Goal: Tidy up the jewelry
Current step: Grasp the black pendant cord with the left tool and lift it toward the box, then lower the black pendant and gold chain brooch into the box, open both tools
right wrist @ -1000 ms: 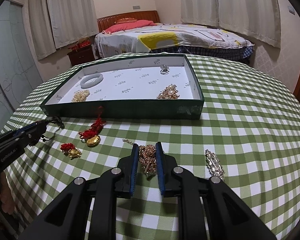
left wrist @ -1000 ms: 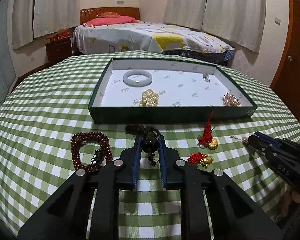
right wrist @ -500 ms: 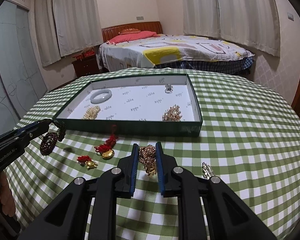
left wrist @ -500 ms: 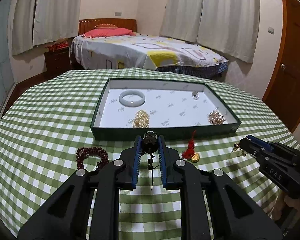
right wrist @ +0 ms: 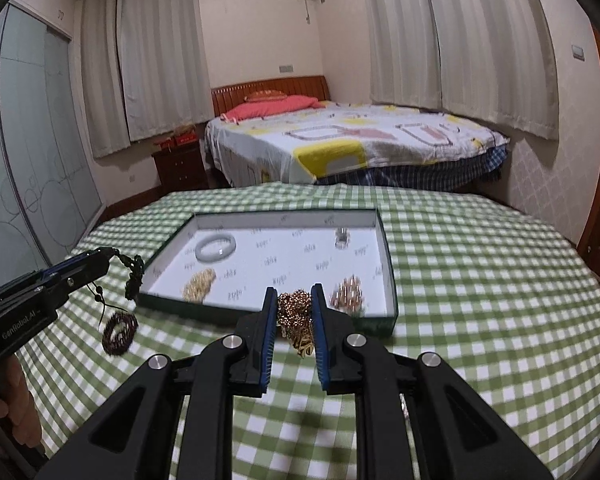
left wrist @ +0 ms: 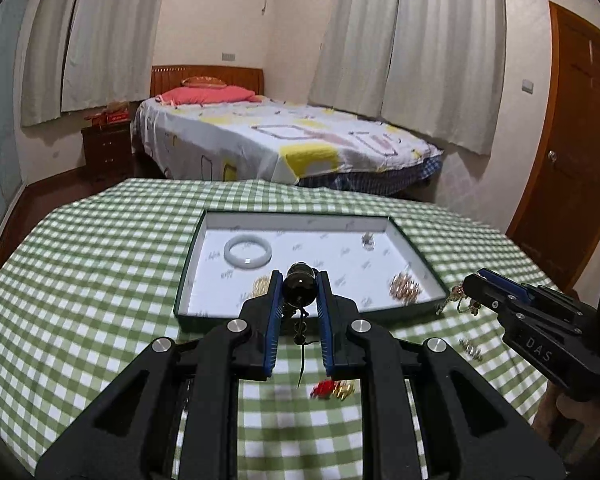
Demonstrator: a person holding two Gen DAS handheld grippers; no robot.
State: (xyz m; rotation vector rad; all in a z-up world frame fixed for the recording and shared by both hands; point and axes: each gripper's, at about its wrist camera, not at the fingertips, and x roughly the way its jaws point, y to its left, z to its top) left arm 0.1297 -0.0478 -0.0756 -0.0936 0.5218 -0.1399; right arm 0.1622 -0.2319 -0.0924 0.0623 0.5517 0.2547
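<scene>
My left gripper (left wrist: 299, 292) is shut on a dark bead bracelet (left wrist: 299, 285) and holds it in the air before the near wall of the green tray (left wrist: 188, 256). The bracelet hangs from it in the right wrist view (right wrist: 134, 276). My right gripper (right wrist: 294, 312) is shut on a gold chain necklace (right wrist: 295, 314), lifted just short of the tray (right wrist: 386, 248). In the tray lie a white jade bangle (left wrist: 247, 252), a pearl cluster (right wrist: 199, 284), a silver ring (right wrist: 341, 236) and a rose-gold bead cluster (right wrist: 347, 294).
A dark red bead bracelet (right wrist: 120, 332) lies on the green checked tablecloth left of the tray. A red-and-gold charm (left wrist: 332, 388) and a small silver piece (left wrist: 471, 347) lie near the front. A bed stands beyond the round table.
Both grippers have risen from the cloth with their pieces and moved toward the tray. The dark bracelet and the gold chain now hang clear of the table.
</scene>
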